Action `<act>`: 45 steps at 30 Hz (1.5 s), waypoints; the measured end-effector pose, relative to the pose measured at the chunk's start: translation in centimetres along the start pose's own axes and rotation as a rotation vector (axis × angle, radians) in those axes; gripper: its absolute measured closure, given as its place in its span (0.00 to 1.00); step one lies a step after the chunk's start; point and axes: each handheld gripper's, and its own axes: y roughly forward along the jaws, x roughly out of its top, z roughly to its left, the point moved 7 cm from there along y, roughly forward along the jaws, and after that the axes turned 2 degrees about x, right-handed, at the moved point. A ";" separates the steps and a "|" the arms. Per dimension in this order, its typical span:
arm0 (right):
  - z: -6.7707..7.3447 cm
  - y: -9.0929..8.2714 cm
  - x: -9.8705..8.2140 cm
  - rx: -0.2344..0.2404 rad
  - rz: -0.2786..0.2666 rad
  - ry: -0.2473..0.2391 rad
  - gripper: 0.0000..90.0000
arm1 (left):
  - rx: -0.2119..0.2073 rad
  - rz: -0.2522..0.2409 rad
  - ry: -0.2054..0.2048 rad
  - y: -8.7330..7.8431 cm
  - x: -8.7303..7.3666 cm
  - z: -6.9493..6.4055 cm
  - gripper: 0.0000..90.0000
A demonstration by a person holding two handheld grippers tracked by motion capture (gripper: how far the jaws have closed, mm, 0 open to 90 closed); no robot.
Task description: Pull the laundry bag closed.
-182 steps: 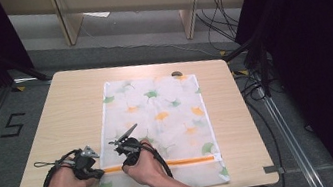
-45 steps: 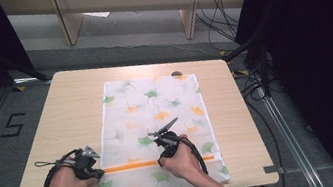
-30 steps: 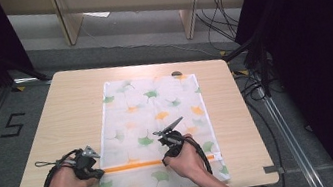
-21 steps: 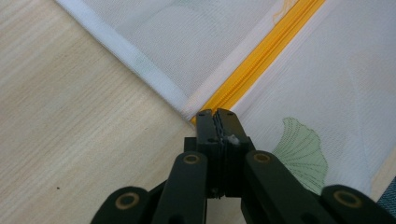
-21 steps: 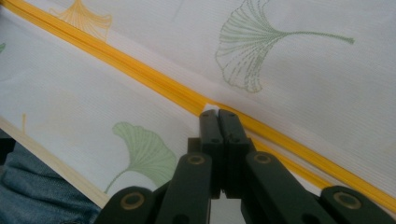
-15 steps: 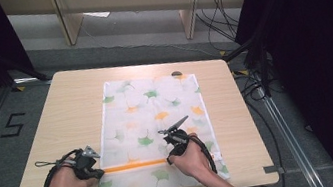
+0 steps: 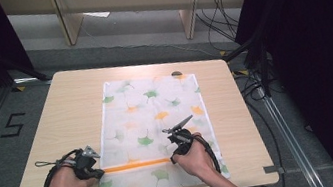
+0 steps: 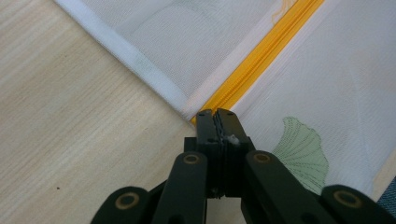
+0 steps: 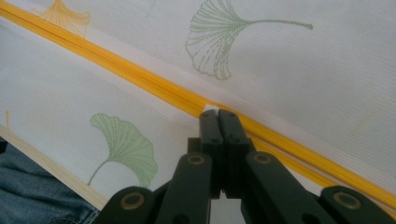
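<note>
Looking down from the high view, I have a white mesh laundry bag printed with green and orange ginkgo leaves (image 7: 155, 125) lying flat on the pale wooden table (image 7: 66, 109), its orange zipper (image 7: 135, 165) running across the end nearest me. My left gripper (image 7: 97, 171) sits at the bag's left edge; in the left gripper view its black jaws are pressed together on the zipper's end and the white hem. My right gripper (image 7: 173, 158) rests farther right along the zipper, and in the right gripper view its jaws are squeezed tight on something at the zipper line, too hidden to identify.
</note>
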 end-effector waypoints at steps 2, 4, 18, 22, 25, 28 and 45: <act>-0.1 -0.2 -0.3 -0.005 0.018 0.039 1.00 | 0.001 0.000 0.000 0.0 0.0 0.0 0.98; -0.2 -0.3 -0.4 -0.004 0.022 0.057 1.00 | -0.003 -0.003 -0.003 0.1 0.0 0.0 0.98; -1.0 -0.7 -0.7 -0.010 0.039 0.073 1.00 | 0.005 -0.019 -0.023 0.1 0.1 -0.2 0.98; -1.3 -0.7 -0.8 -0.014 0.005 0.080 1.00 | -0.002 -0.021 -0.025 0.2 0.1 -0.2 0.98; -1.6 -1.0 -1.0 -0.016 0.033 0.077 1.00 | 0.001 -0.022 -0.027 0.2 0.1 -0.2 0.98; -1.8 -1.0 -1.0 -0.020 0.029 0.078 1.00 | -0.002 -0.022 -0.027 0.2 0.1 -0.2 0.98; -3.1 -1.3 -1.4 -0.019 -0.001 0.054 1.00 | -0.001 -0.020 -0.029 0.2 0.1 -0.2 0.98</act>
